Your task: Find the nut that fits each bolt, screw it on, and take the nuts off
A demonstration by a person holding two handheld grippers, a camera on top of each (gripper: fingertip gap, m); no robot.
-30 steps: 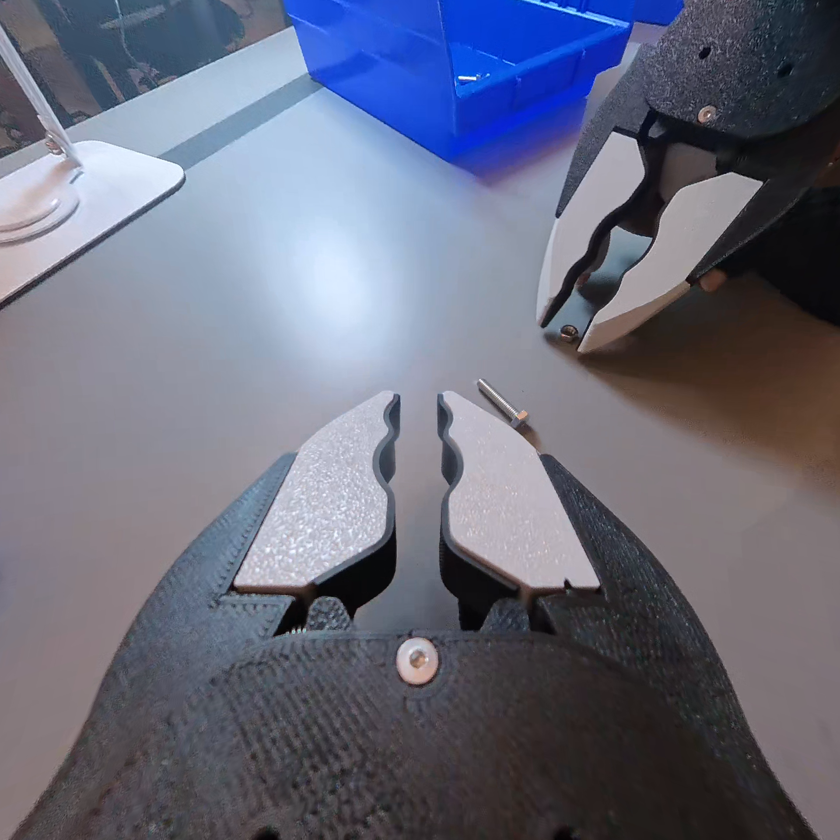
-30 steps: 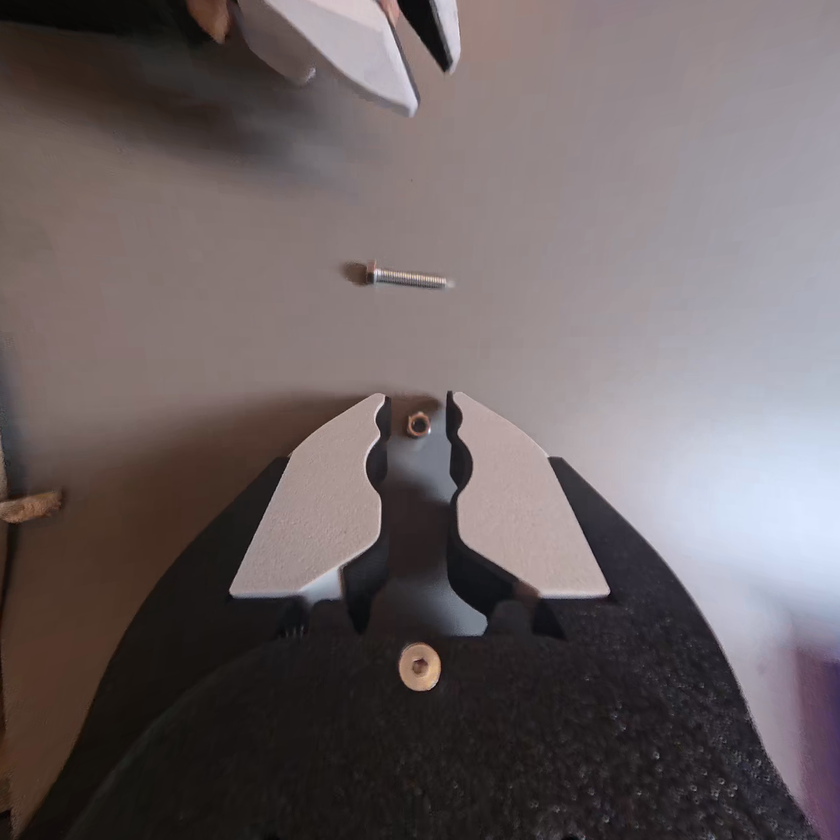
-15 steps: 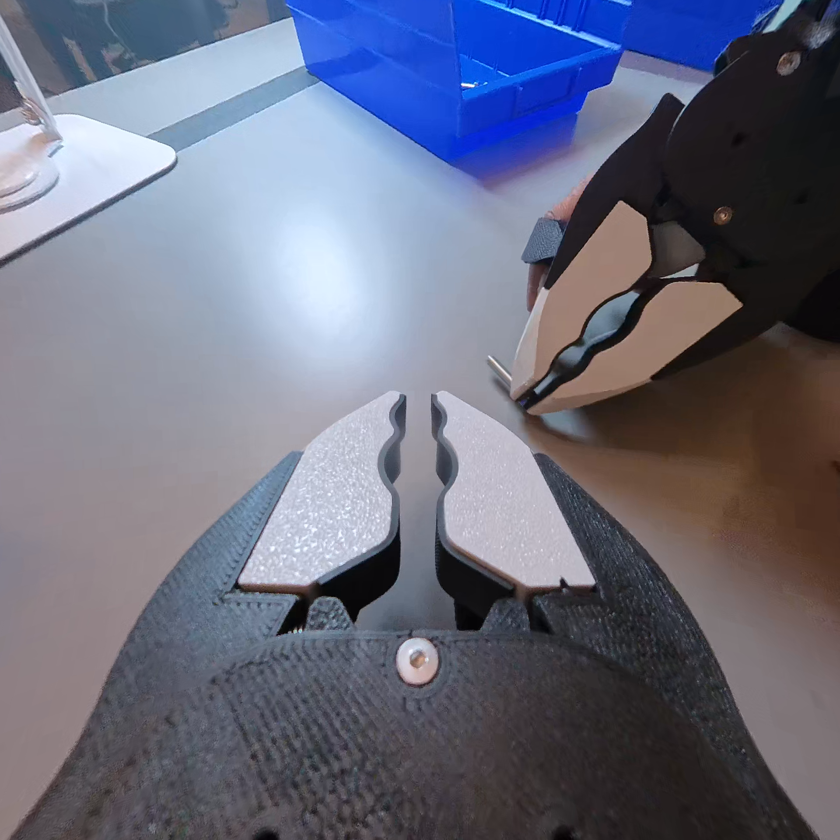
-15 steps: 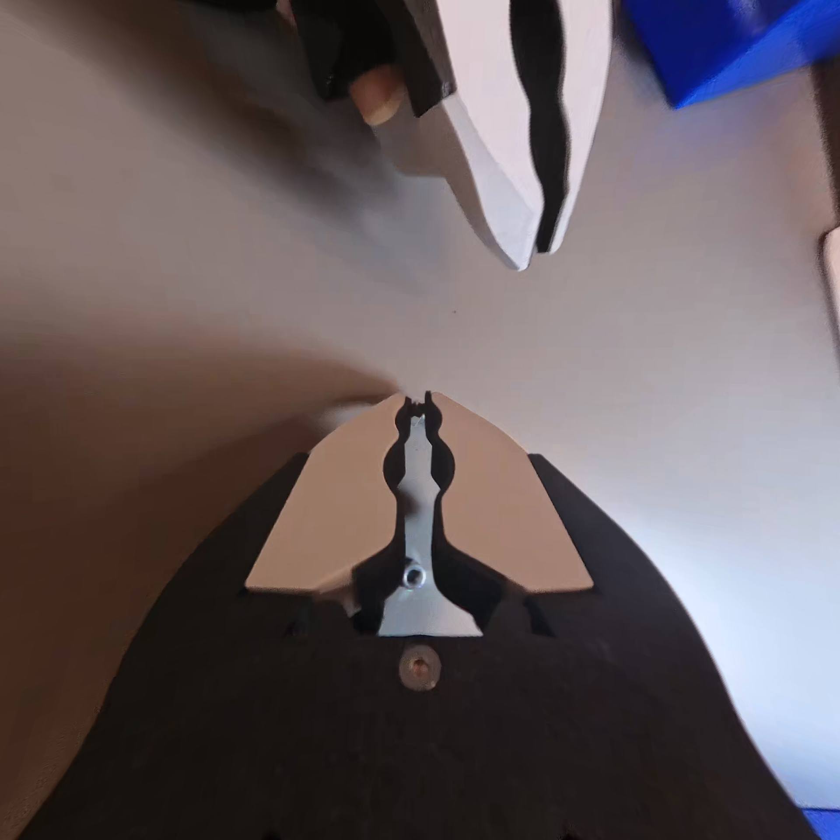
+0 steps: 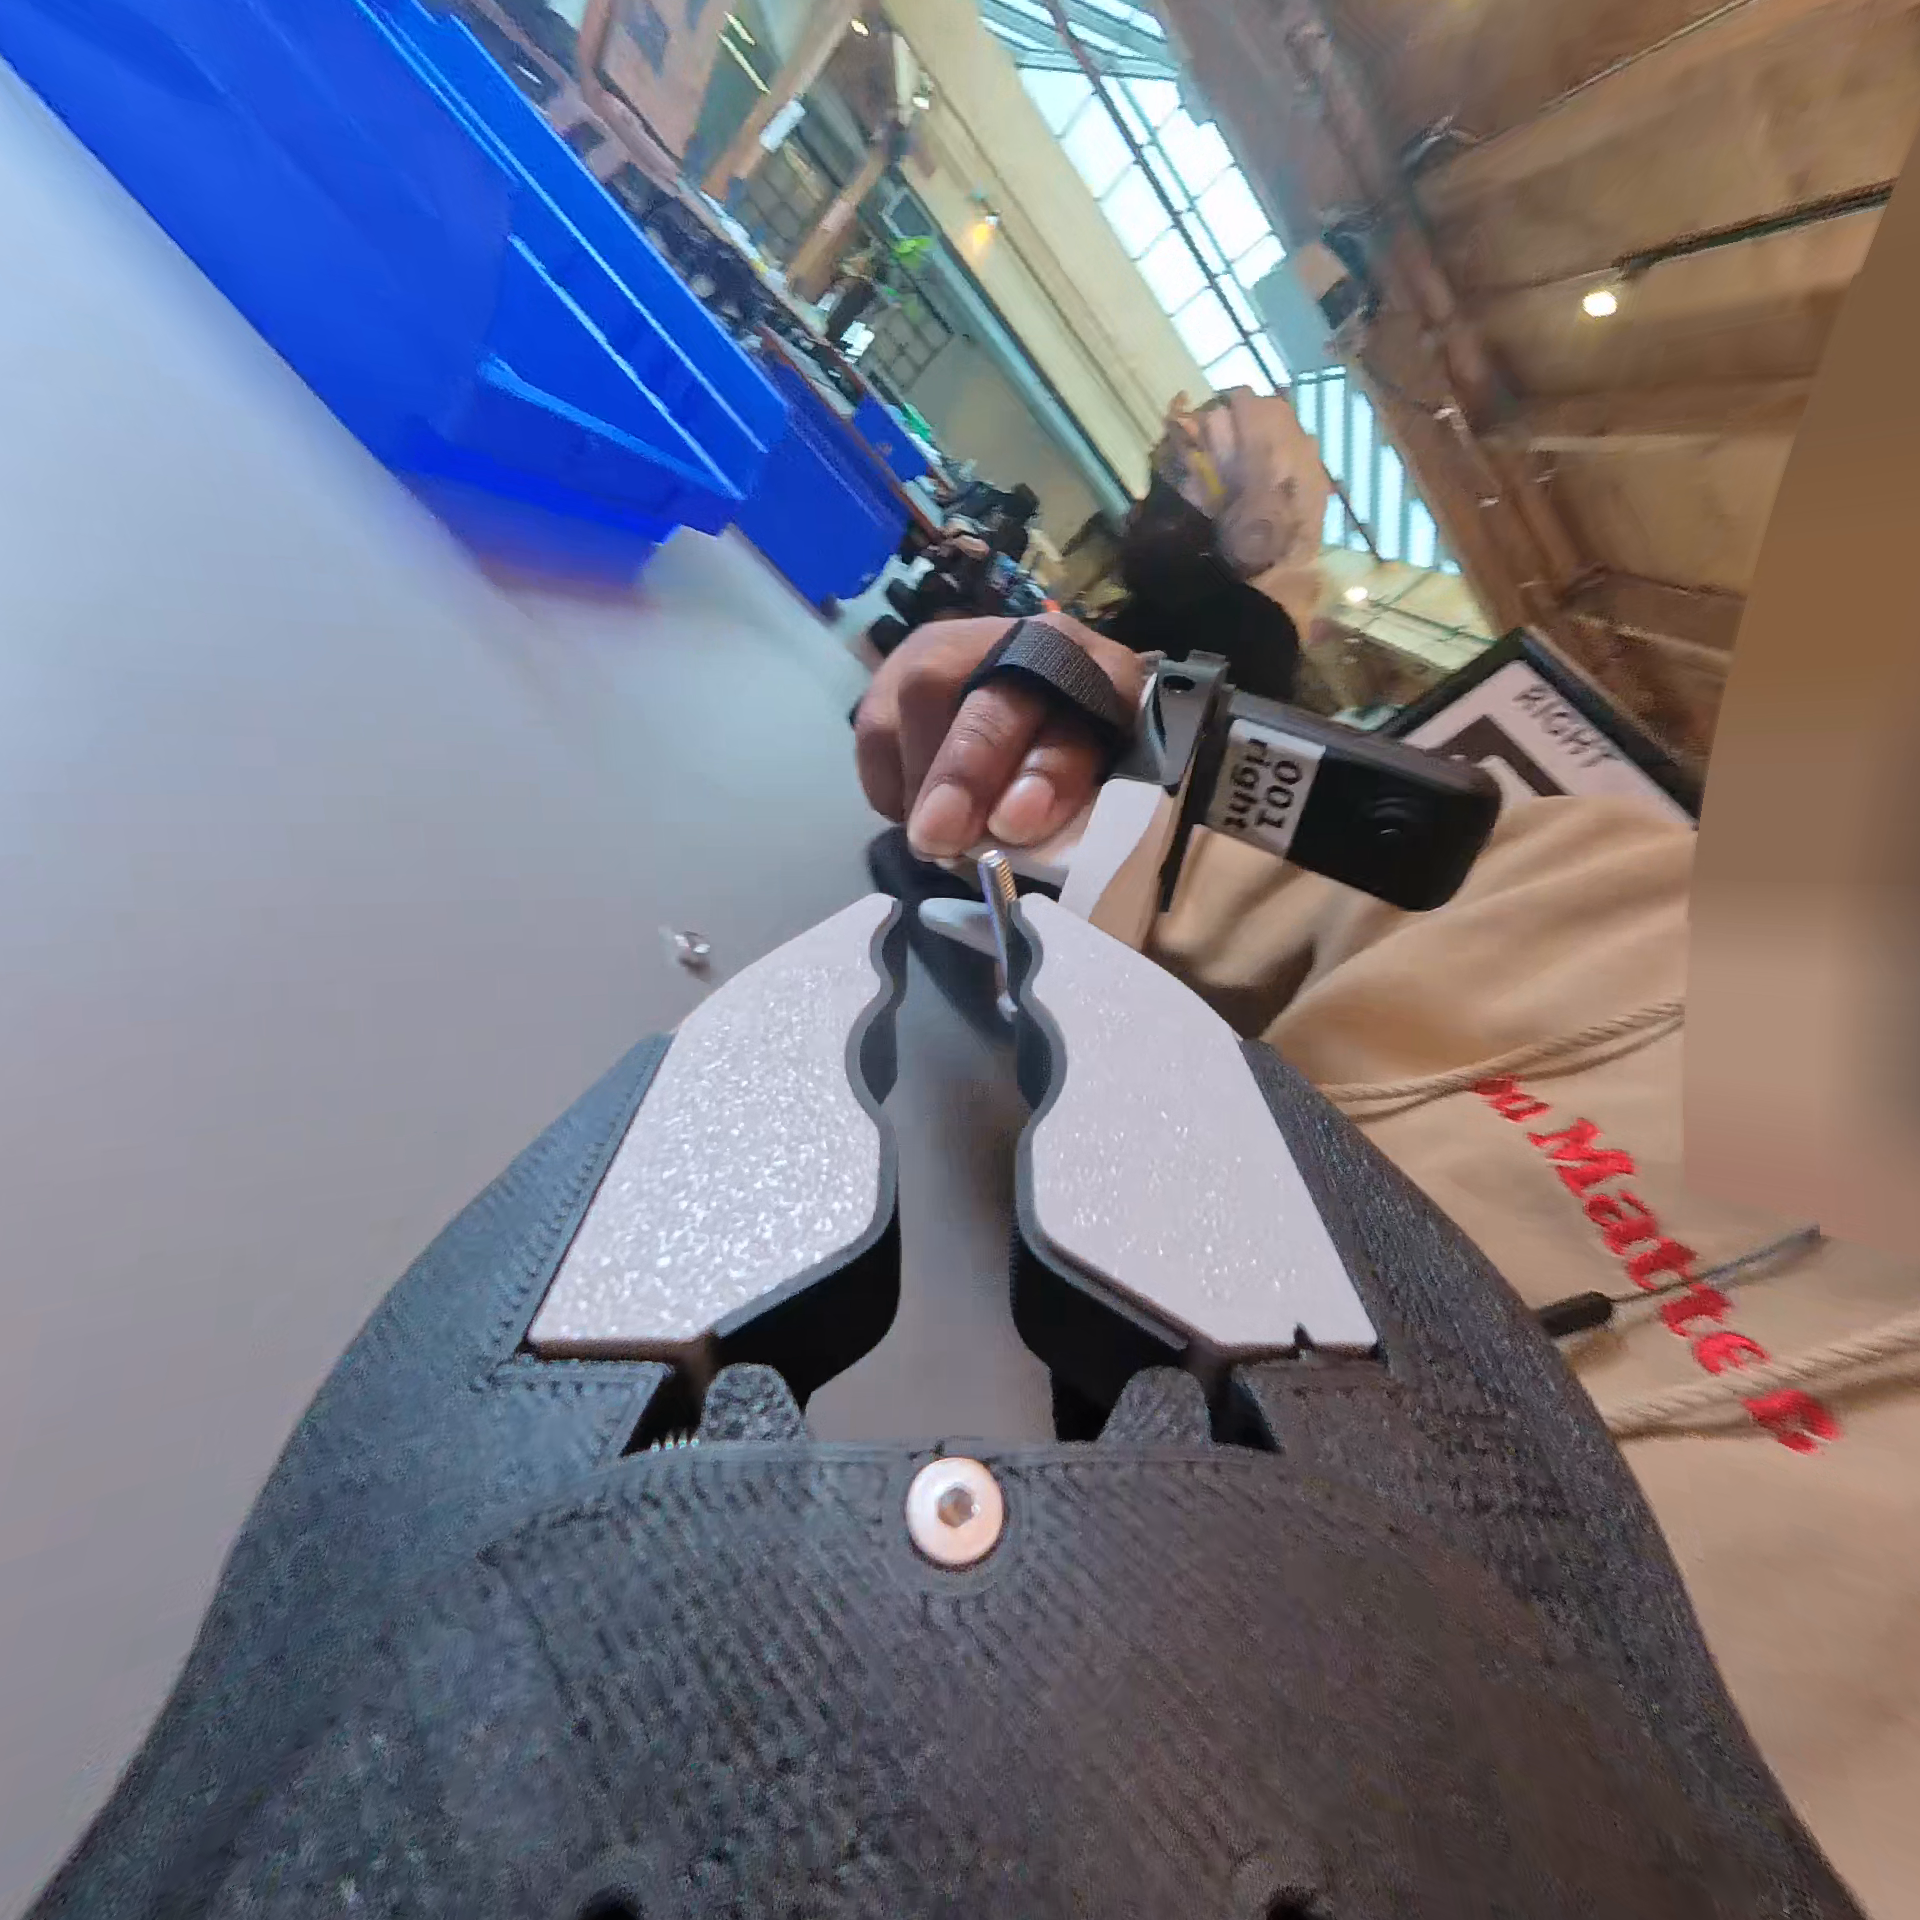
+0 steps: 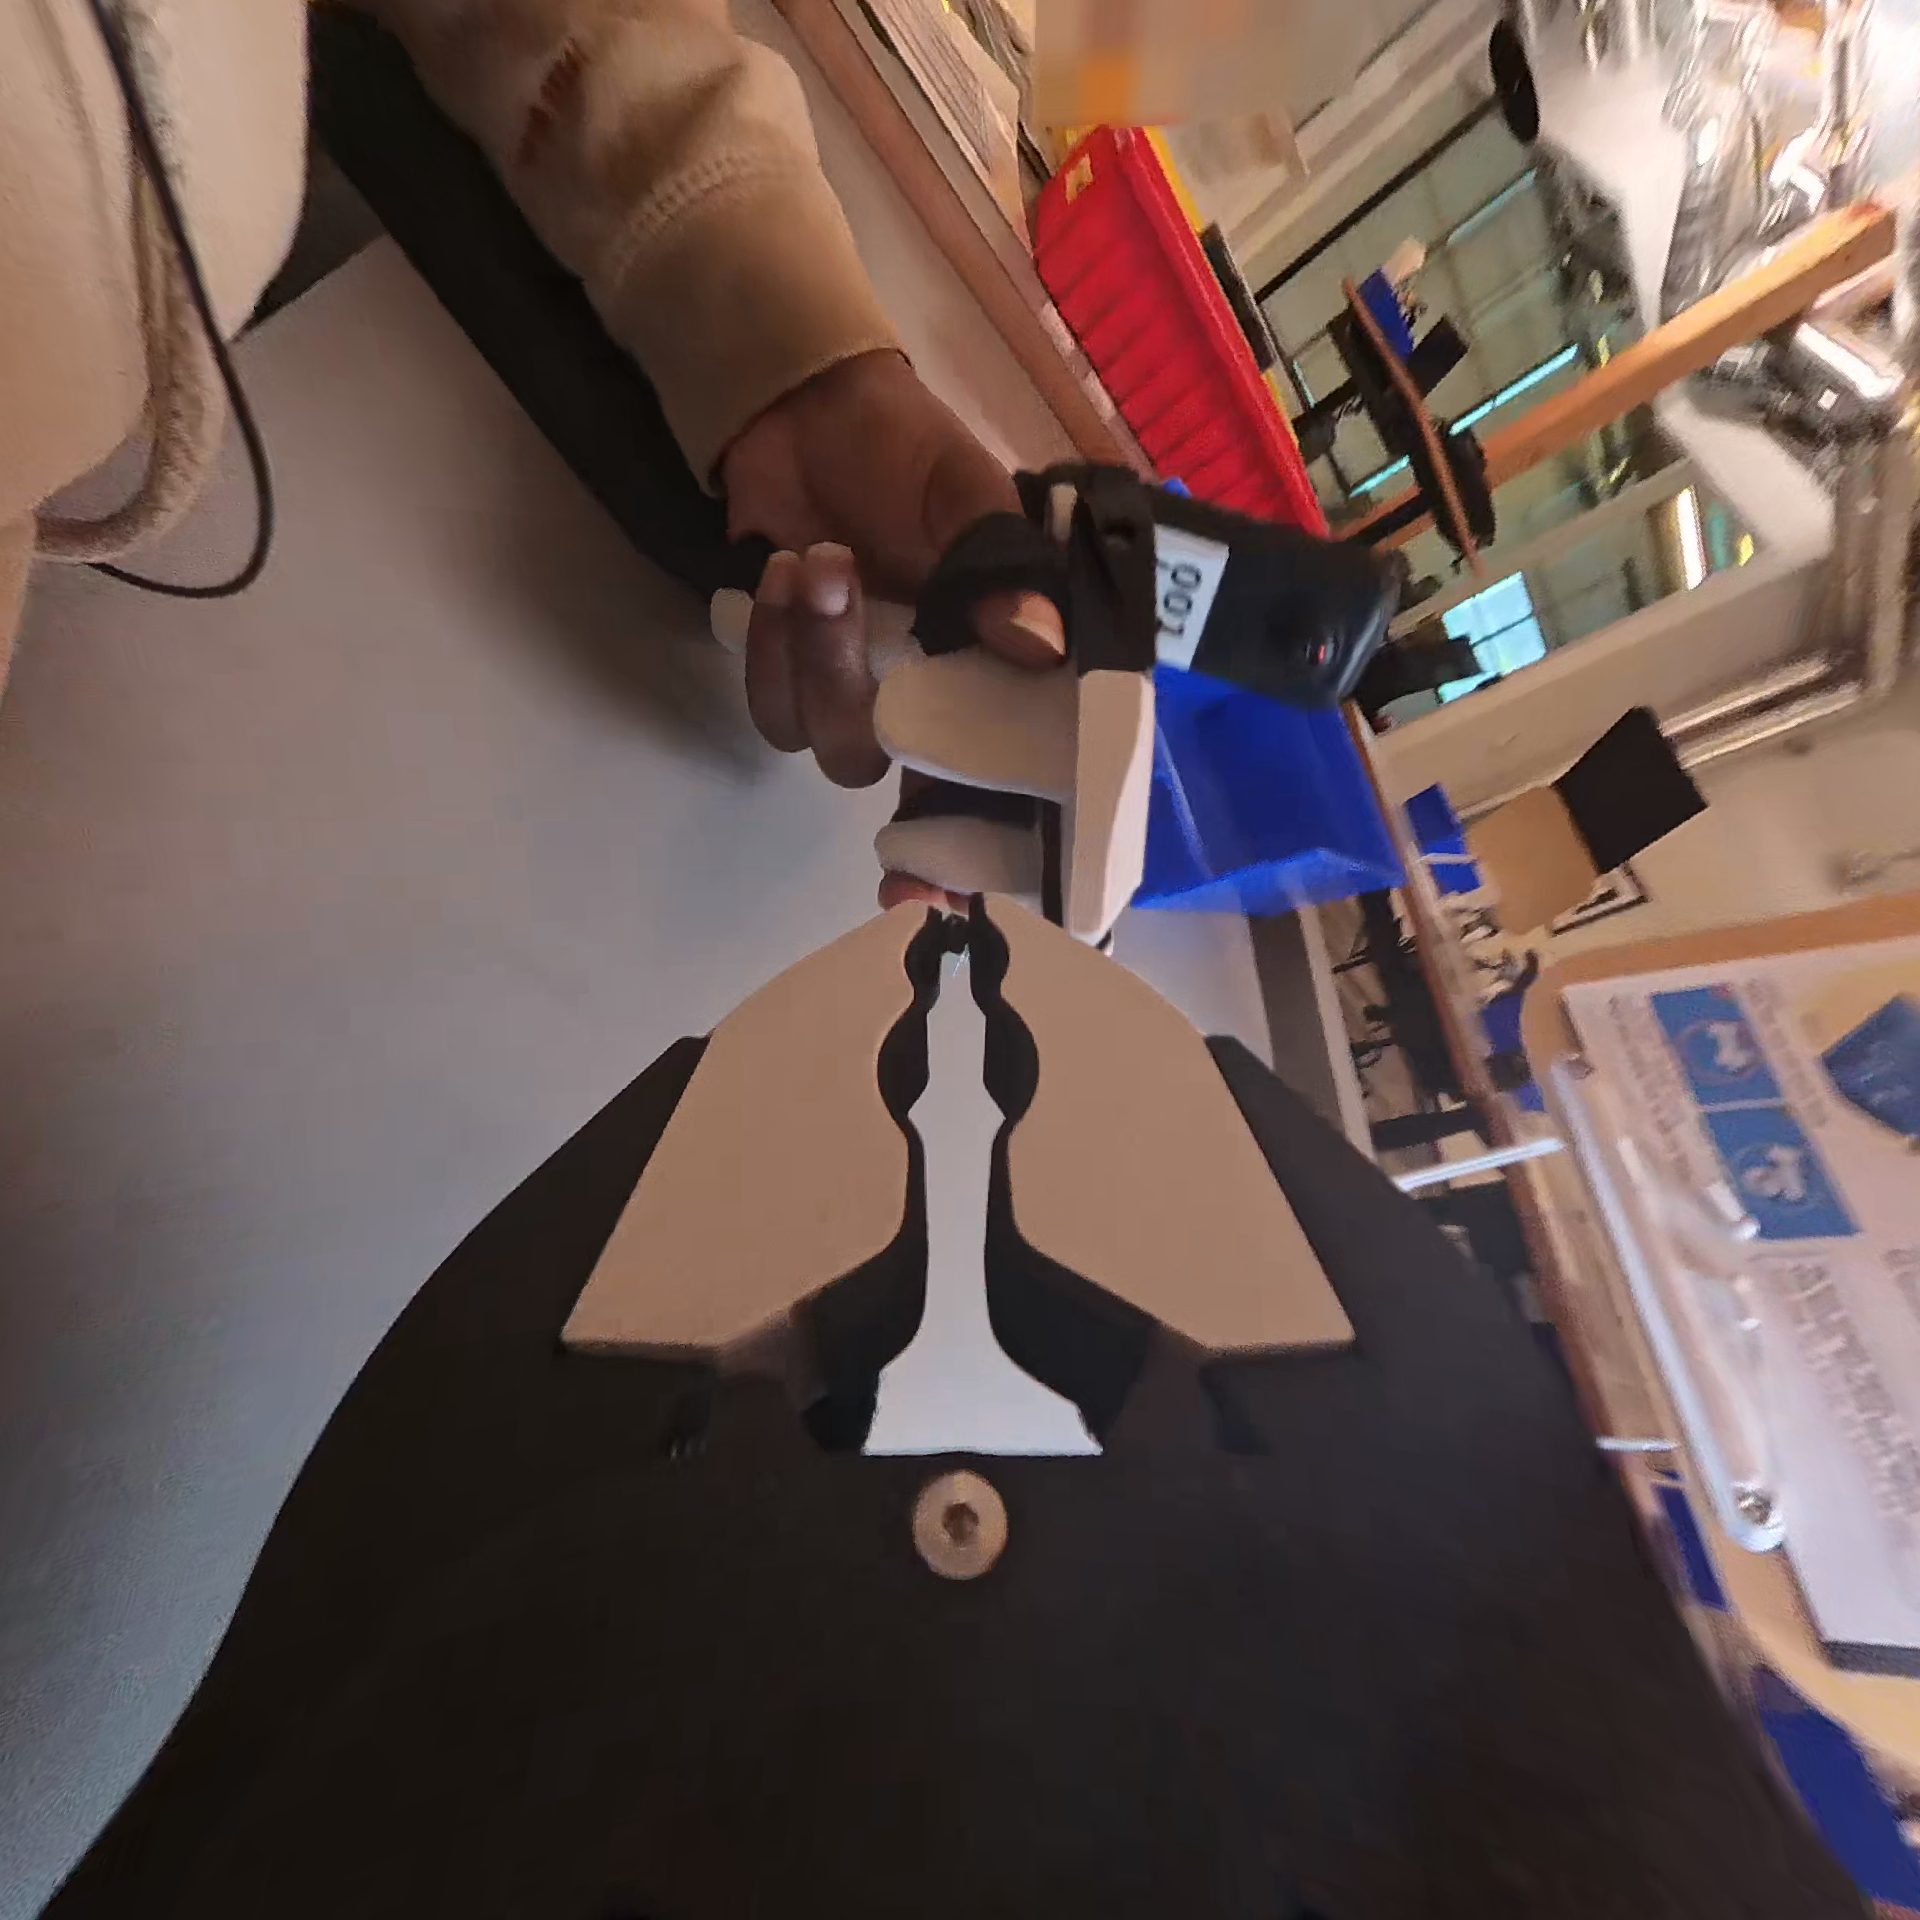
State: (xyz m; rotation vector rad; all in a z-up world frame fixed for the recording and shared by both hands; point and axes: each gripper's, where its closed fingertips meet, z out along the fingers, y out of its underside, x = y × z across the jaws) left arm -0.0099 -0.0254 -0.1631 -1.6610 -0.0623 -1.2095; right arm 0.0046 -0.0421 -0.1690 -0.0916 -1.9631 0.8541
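Grey table (image 5: 260, 779) tilting steeply in both views. Left wrist view alone showing blue bins (image 5: 416, 312) and a small nut (image 5: 688, 945) lying loose on the table. Left gripper (image 5: 958, 920), jaws parted and empty, pointing toward a thin silver threaded bolt (image 5: 997, 904). Right wrist view: right gripper (image 6: 956, 930) pinching closed at its tips on something small and dark, presumably the bolt; hard to make out.
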